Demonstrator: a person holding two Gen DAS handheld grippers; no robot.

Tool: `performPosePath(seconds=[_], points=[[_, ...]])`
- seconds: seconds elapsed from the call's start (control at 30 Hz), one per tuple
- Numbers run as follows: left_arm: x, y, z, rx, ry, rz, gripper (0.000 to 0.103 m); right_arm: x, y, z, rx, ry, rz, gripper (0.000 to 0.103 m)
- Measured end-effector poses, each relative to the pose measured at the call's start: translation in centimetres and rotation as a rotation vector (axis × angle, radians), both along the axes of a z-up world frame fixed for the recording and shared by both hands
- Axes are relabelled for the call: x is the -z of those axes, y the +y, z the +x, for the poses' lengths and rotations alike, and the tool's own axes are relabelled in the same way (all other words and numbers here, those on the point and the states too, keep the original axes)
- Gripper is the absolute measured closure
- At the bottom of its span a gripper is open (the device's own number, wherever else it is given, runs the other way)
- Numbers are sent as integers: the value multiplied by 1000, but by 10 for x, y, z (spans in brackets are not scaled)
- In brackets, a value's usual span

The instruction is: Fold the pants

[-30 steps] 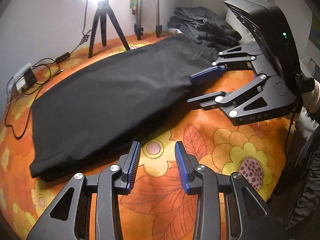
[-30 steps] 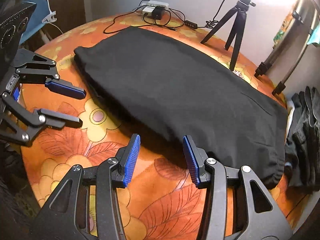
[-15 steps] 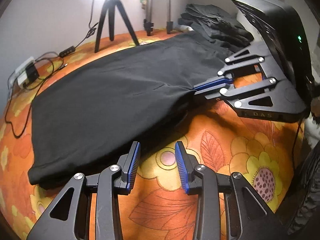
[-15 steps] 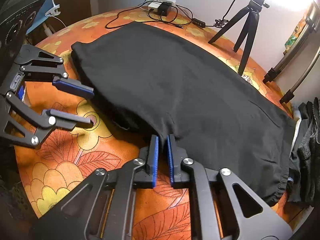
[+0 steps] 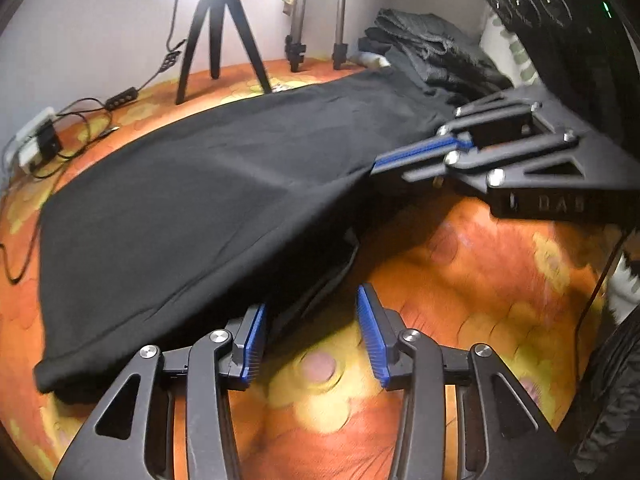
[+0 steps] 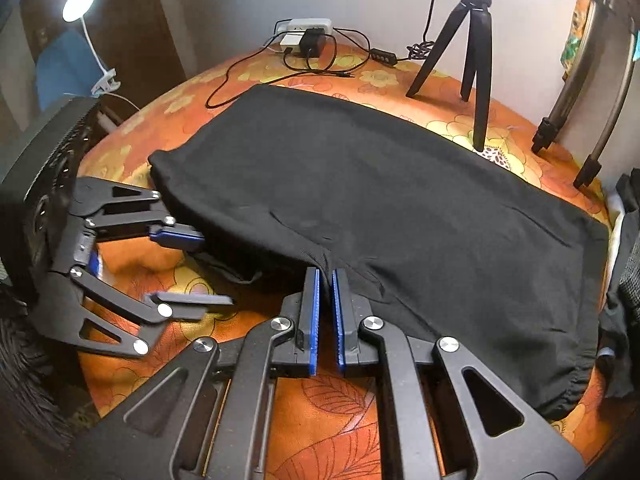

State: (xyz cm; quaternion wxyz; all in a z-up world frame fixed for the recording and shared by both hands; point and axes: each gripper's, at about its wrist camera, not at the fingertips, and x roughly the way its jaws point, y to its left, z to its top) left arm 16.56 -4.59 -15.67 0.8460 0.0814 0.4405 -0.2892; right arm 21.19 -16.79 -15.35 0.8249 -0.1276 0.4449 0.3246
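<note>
The black pants (image 6: pixel 360 200) lie spread across the middle of the orange floral bed (image 6: pixel 360 420). At their near edge, the left gripper (image 6: pixel 188 268) stands open, its jaws just widening, with no cloth pinched. The right gripper (image 6: pixel 325 312) is clamped on the pants' near hem.

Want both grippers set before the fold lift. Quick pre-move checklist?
1. Right gripper pinching the near edge of the black fabric pants: ok.
2. Left gripper gripping the pants: not ok, jaws just opened wider, edge between them, not pinched.
3. Pants flat on the orange floral cover: ok, apart from the lifted edge.
4. Black tripod clear of pants: ok.
5. All layers caught: cannot tell.
</note>
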Motion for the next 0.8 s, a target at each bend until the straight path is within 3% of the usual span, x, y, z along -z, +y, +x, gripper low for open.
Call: performPosePath(seconds=[0.43, 0.5, 0.57, 0.6, 0.8], points=[[2, -28, 12, 38, -4, -79, 60, 4, -22, 19, 59, 113, 128, 96], [0, -26, 10, 45, 1, -101, 60, 3, -30, 23, 70, 135, 162, 91], [-2, -25, 6, 59, -8, -105, 60, 3, -41, 27, 97, 153, 203, 66], [-3, -24, 4, 71, -12, -108, 60, 3, -45, 29, 112, 162, 220, 61], [-7, -21, -8, 158, -17, -150, 60, 17, -53, 40, 195, 153, 118, 59]])
